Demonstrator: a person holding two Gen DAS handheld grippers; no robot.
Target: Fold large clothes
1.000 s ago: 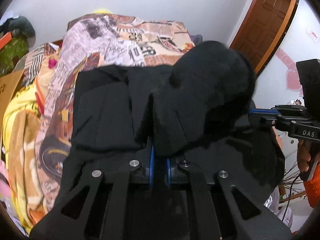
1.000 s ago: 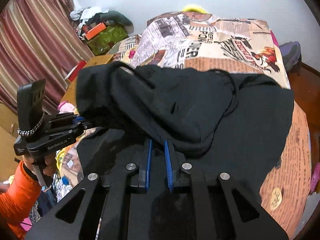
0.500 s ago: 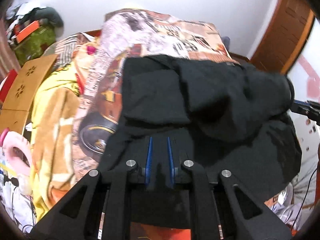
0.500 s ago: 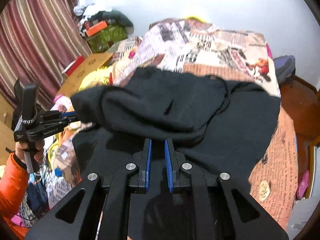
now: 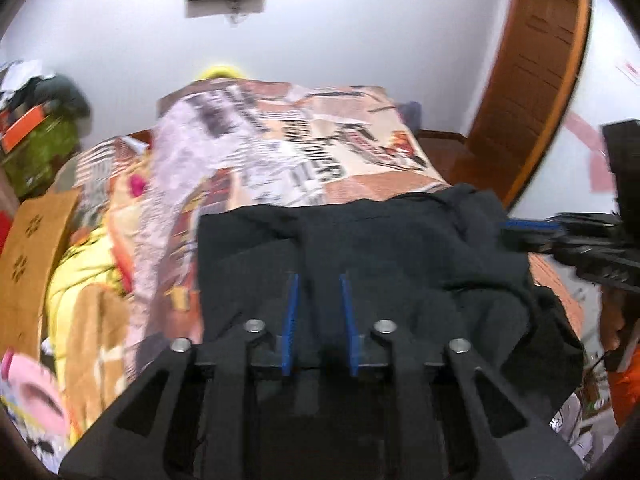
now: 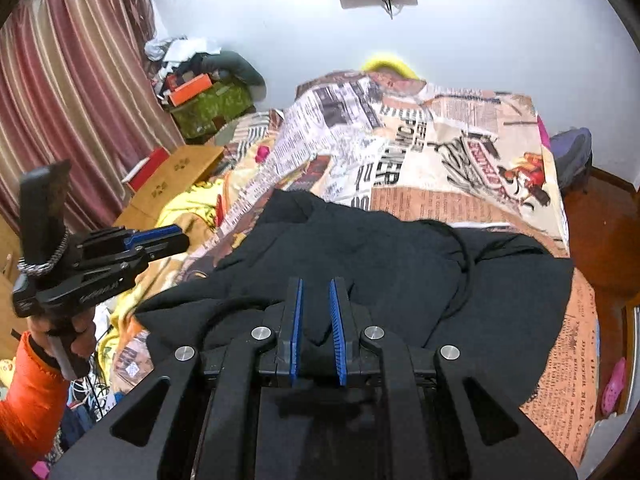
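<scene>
Released since a second ago, the raised fold of the black garment now lies flat on the bed, no longer bunched before the left gripper, whose jaws are opening with nothing between them. Right gripper shows its blue pads a narrow gap apart over the cloth; whether they pinch any fabric cannot be told. Large letters on the newspaper-print bedspread are too distorted to read with certainty. Near the bed's right edge the garment stops just short, leaving a strip of orange print bare. Beyond its far hem, open bedspread runs to the white wall. An orange sleeve shows at left.
</scene>
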